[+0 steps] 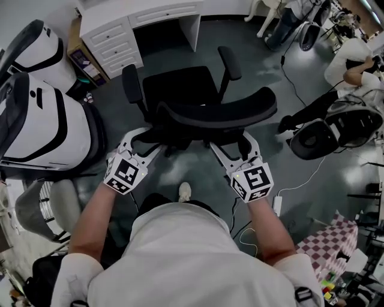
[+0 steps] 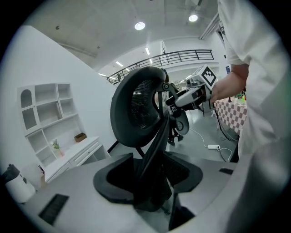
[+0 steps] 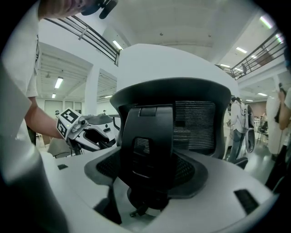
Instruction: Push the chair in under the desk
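The chair (image 1: 186, 96) stands just beyond me, its back toward me. My left claw (image 1: 145, 143) is clenched wide on the left side of its back frame, and my right claw (image 1: 231, 144) grasps the right side the same way. The seat faces the knee opening of the white tabletop (image 1: 162, 12) at the far side, near it but not under. The drawers (image 1: 117, 45) left of the opening are closed. The shelf unit (image 2: 50, 113) holds a small plant (image 2: 56, 146) and a brown box (image 2: 81, 136) low down.
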